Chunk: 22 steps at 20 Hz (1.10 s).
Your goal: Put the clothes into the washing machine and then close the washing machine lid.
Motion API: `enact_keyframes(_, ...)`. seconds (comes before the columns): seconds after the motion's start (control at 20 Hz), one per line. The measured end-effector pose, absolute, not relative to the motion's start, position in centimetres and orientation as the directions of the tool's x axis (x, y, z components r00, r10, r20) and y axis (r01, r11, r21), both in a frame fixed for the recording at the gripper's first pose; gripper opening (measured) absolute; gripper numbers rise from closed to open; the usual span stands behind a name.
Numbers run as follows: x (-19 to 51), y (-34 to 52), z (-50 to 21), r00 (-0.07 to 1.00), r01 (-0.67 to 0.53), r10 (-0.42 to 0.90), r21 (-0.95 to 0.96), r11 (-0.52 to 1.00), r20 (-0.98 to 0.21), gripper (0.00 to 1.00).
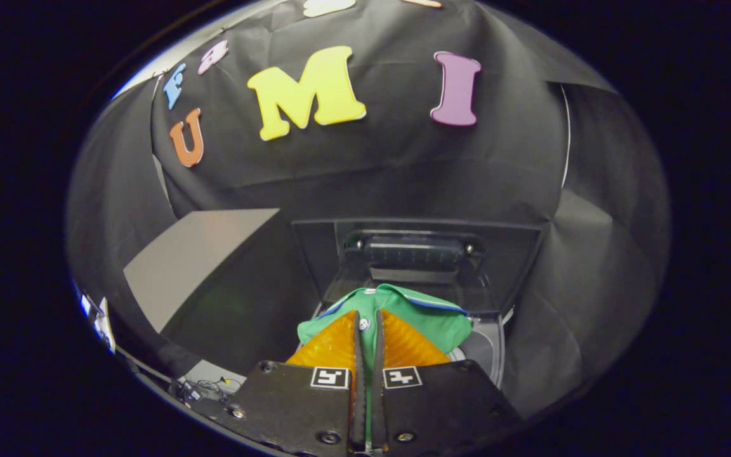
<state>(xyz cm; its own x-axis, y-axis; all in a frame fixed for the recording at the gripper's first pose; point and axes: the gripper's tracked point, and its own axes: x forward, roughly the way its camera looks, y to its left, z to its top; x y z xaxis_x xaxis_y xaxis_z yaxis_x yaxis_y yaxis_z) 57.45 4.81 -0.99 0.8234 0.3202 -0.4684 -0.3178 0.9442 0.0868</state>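
We saw our gripper (367,324) with its two orange fingers (330,346) pulled in close to each other. Only a thin gap was left between them. A green shirt (429,314) was pinched in that gap, and both fingers pressed on it. A strip of the green cloth ran down between the fingers, all the way to the black blocks that carried them. A small white button (363,324) sat on the cloth right by the finger tips.

The rest of the shirt bunched up just past the fingers. Its collar (403,294) had a thin blue and white edge, and it spread out to both sides. The shirt hung over the open top of the washing machine (489,349). We could see a bit of the machine's pale round rim beside the shirt, on the right. We could not tell if the cloth touched the inside of the machine.

Behind the shirt, the washing machine lid (416,254) stood up, open. It was dark, with a see-through part and a dark bar near its top.

To the left of the machine there was a big grey box (194,260) with a flat top. Some thin wires (210,385) lay low down on the left, near the gripper's black body.
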Motion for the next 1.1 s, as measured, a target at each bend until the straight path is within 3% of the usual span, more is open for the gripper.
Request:
enact_keyframes(0.7, 61.2, 5.1, -14.2, 0.688, -0.234, 0.26, 0.131, 0.963, -0.677, 0.07)
enact_keyframes(1.1, 61.5, 4.6, -19.8, 0.609, -0.123, 0.188, 0.142, 0.982, -0.77, 0.07)
